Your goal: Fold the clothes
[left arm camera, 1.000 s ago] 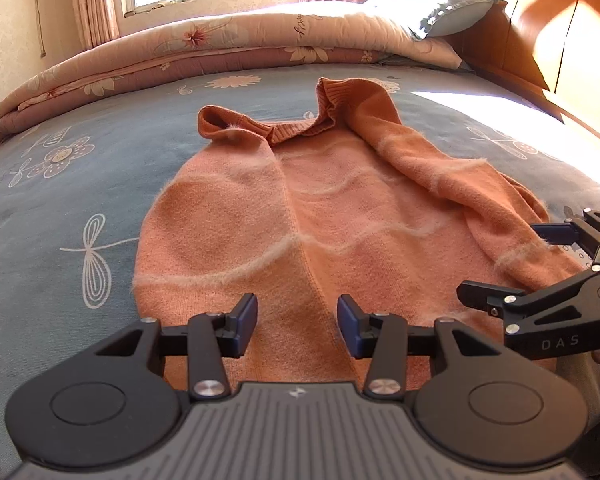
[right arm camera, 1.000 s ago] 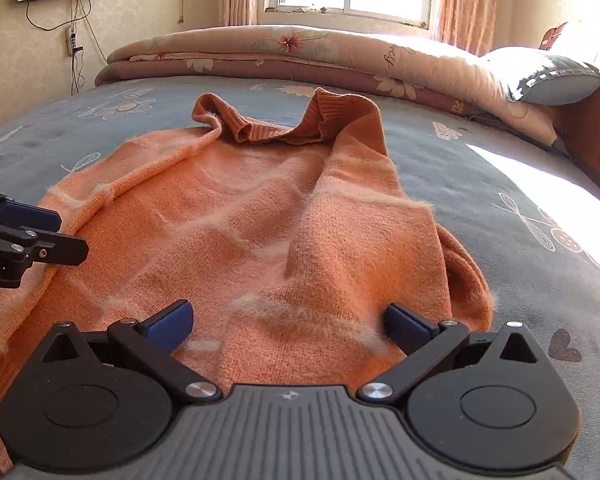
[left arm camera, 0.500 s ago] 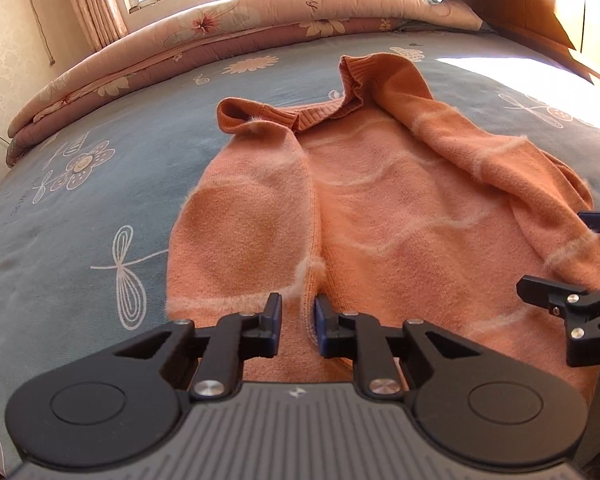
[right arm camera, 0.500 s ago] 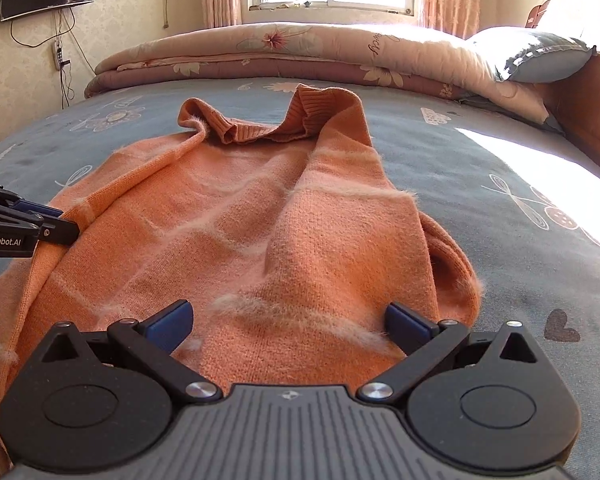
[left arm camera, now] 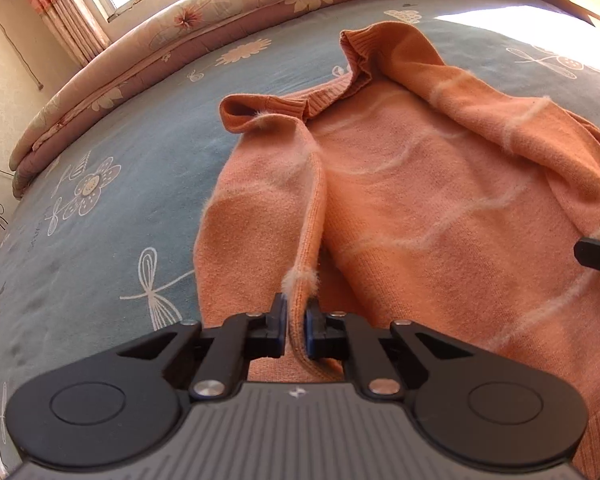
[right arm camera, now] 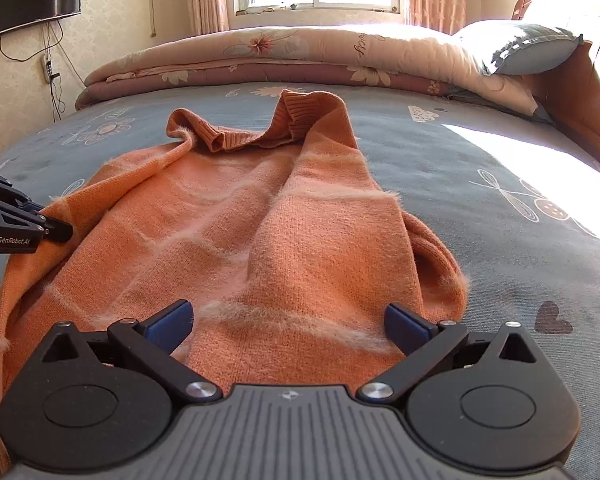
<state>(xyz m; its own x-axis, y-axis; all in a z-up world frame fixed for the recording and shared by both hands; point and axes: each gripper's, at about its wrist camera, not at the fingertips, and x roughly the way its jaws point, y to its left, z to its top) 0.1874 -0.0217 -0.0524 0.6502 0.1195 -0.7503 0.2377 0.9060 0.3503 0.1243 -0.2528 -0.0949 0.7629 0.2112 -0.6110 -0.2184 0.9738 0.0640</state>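
The left claw (left arm camera: 296,326) pinches a raised ridge of the orange sweater (left arm camera: 440,216) on the bed (left arm camera: 112,208); the right claw (right arm camera: 288,322) stands wide apart over its near hem.

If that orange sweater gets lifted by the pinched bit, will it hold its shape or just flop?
Probably flop: the sweater already ridges up limply where the left gripper pinches it. It looks soft and fuzzy, so likely light and unlikely to slip from the pads.

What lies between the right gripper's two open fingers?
In the right wrist view, the right gripper stands open over the orange sweater; only its knit with a pale fuzzy stripe lies between them.
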